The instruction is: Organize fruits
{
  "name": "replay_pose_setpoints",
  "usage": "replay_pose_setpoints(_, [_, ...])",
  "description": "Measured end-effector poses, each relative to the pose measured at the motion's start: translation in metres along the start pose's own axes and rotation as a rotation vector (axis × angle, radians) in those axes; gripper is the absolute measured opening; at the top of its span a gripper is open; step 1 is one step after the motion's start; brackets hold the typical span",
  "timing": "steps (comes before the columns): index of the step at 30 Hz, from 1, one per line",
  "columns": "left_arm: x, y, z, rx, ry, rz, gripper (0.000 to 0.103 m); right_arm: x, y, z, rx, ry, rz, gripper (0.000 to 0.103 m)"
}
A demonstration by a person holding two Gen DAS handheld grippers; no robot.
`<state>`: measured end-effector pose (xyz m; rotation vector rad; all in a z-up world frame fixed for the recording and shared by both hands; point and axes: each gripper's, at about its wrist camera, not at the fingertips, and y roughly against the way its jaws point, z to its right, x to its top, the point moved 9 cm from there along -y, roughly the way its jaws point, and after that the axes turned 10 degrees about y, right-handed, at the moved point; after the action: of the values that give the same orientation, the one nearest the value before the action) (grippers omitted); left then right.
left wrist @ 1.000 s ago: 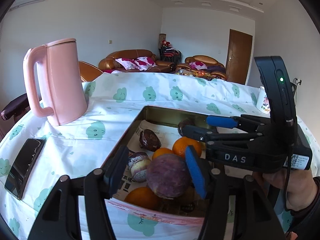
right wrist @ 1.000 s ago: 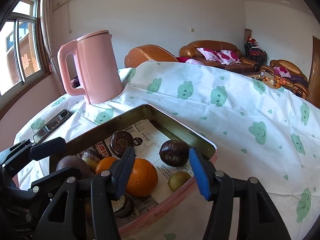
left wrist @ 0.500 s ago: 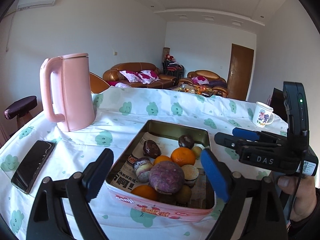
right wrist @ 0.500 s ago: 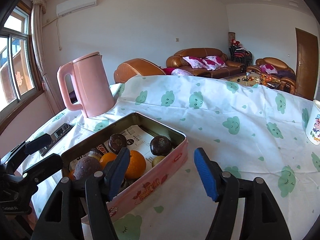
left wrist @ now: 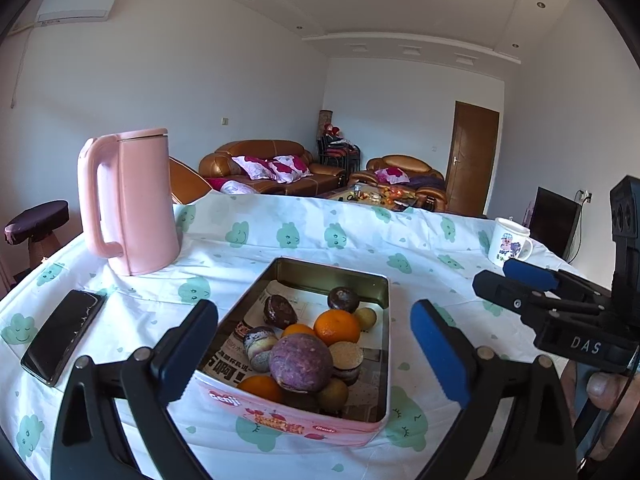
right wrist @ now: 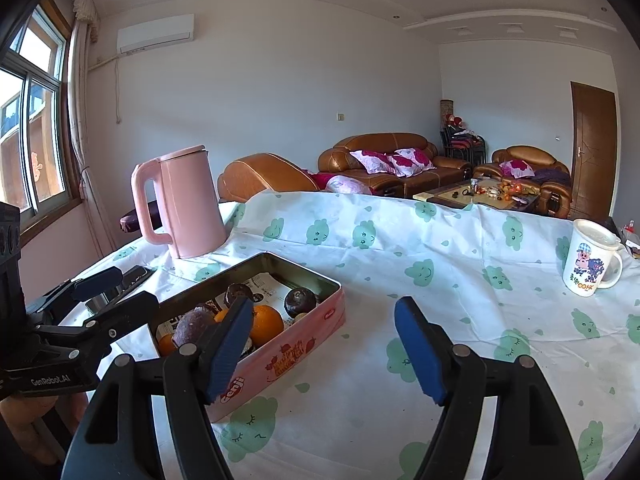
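Observation:
A pink rectangular tin [left wrist: 288, 420] lined with newspaper holds several fruits: a purple one [left wrist: 300, 362], oranges [left wrist: 337, 326], dark brown ones [left wrist: 280, 311] and small greenish ones. My left gripper [left wrist: 314, 346] is open and empty, held back just in front of the tin's near end. My right gripper [right wrist: 324, 344] is open and empty, over the cloth to the right of the tin [right wrist: 280, 356]. It also shows in the left wrist view [left wrist: 516, 284] at the right.
A pink kettle [left wrist: 128, 200] stands at the back left of the table. A black phone [left wrist: 64, 336] lies at the left edge. A white cartoon mug [right wrist: 592, 258] stands at the far right. The tablecloth [right wrist: 440, 264] is white with green clouds.
Both grippers have drawn back and up from the tin. The left gripper, which had the purple fruit between its fingers, has opened wide and left it in the tin.

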<state>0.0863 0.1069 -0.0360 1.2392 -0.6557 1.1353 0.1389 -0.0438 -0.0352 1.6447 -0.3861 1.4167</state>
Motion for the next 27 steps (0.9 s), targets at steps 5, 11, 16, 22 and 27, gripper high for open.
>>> replay_pose_setpoints(5, [-0.002,0.002,0.01,-0.01,-0.008,-0.003,0.099,-0.001,0.012,0.005,-0.014,-0.01,0.013,0.076])
replay_pose_setpoints(11, [-0.002,0.007,0.019,-0.029,-0.018,0.0,0.101,-0.006,0.025,0.012,-0.042,-0.017,0.014,0.076])
replay_pose_setpoints(16, [-0.001,0.01,0.023,-0.028,-0.025,0.007,0.103,-0.007,0.032,0.014,-0.056,-0.025,0.022,0.077])
replay_pose_setpoints(22, [0.002,0.014,0.023,-0.023,-0.021,0.017,0.103,-0.008,0.039,0.015,-0.067,-0.028,0.028,0.077])
replay_pose_setpoints(27, [0.006,0.018,0.024,-0.019,-0.019,0.034,0.103,-0.009,0.045,0.014,-0.074,-0.025,0.038,0.077])
